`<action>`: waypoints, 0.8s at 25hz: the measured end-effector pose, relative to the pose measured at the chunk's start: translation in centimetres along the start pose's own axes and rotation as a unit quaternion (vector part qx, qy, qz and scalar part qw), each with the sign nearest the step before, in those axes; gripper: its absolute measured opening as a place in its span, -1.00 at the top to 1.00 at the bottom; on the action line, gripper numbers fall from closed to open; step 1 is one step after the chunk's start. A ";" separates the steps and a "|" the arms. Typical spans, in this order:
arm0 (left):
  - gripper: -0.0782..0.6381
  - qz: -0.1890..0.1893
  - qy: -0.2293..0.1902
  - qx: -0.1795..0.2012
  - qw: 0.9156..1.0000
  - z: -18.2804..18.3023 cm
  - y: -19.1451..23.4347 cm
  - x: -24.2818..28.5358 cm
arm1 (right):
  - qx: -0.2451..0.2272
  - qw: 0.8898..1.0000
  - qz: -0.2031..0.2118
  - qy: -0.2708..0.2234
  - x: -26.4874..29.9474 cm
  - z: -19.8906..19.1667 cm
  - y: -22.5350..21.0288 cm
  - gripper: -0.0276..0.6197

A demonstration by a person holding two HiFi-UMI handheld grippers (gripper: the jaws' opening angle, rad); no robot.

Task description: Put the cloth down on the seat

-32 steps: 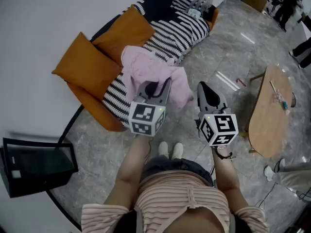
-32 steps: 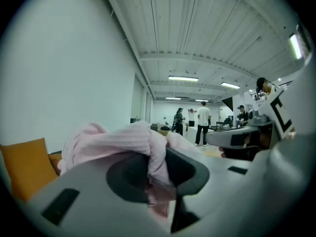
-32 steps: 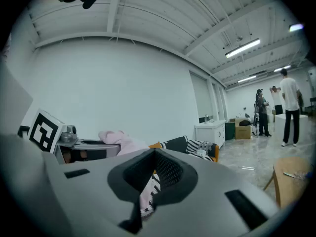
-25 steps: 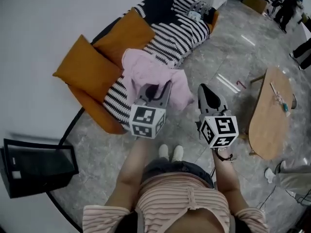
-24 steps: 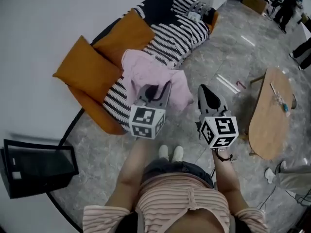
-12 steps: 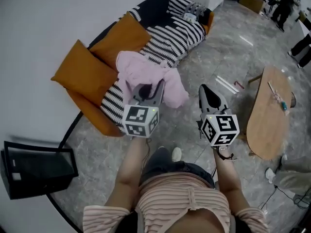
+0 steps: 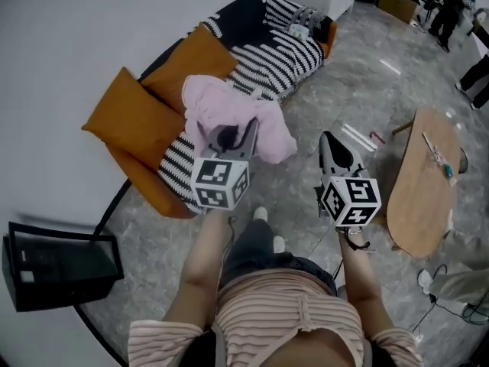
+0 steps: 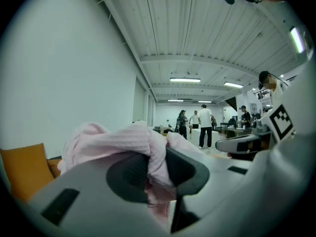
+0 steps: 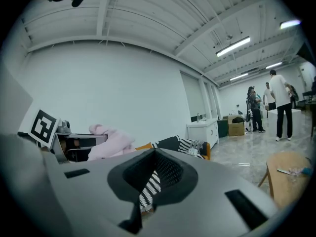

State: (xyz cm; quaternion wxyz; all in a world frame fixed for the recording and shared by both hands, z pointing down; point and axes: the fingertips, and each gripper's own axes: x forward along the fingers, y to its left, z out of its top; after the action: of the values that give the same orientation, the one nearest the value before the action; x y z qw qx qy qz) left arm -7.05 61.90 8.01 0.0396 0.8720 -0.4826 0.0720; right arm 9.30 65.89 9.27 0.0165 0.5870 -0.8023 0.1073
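Note:
A crumpled pink cloth (image 7: 229,113) hangs in the air over the front edge of the black-and-white striped sofa seat (image 7: 271,56). My left gripper (image 7: 227,136) is shut on a fold of it. In the left gripper view the cloth (image 8: 123,139) bulges over both fingers and a pinched strip runs down between them. My right gripper (image 7: 331,140) is over the floor to the right of the cloth, apart from it, jaws together and empty. In the right gripper view the cloth (image 9: 111,142) shows at the left and the sofa (image 9: 185,144) lies ahead.
Two orange cushions (image 7: 145,105) lean on the sofa's left end. A small item (image 7: 299,30) lies on the far end of the seat. A wooden table (image 7: 420,178) stands at the right, a black box (image 7: 61,262) at lower left. People stand far off (image 8: 205,125).
My left gripper has carried the cloth a little up and left, nearer the sofa. The person has taken a step forward. My right gripper has drifted slightly right.

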 end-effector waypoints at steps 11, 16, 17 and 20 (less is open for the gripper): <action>0.52 -0.008 -0.003 -0.008 1.000 0.5 3.5 6.1 | -0.002 1.000 -0.010 0.014 6.5 0.5 -2.3 0.90; 0.52 -0.010 0.001 -0.019 1.000 -0.4 6.0 9.9 | -0.003 1.000 -0.012 0.023 10.8 0.1 -3.4 0.90; 0.52 -0.010 0.002 -0.019 1.000 -0.7 6.6 10.6 | -0.003 1.000 -0.012 0.023 11.7 0.0 -3.6 0.90; 0.52 -0.012 0.004 -0.020 1.000 -1.8 8.1 12.2 | -0.003 1.000 -0.013 0.023 13.9 -0.8 -3.8 0.90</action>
State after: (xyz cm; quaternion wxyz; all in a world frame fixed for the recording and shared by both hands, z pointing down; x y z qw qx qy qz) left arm -7.71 47.67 11.81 0.0597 0.8763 -0.4736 0.0653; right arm 8.51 51.87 12.76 0.0381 0.5951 -0.7940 0.1181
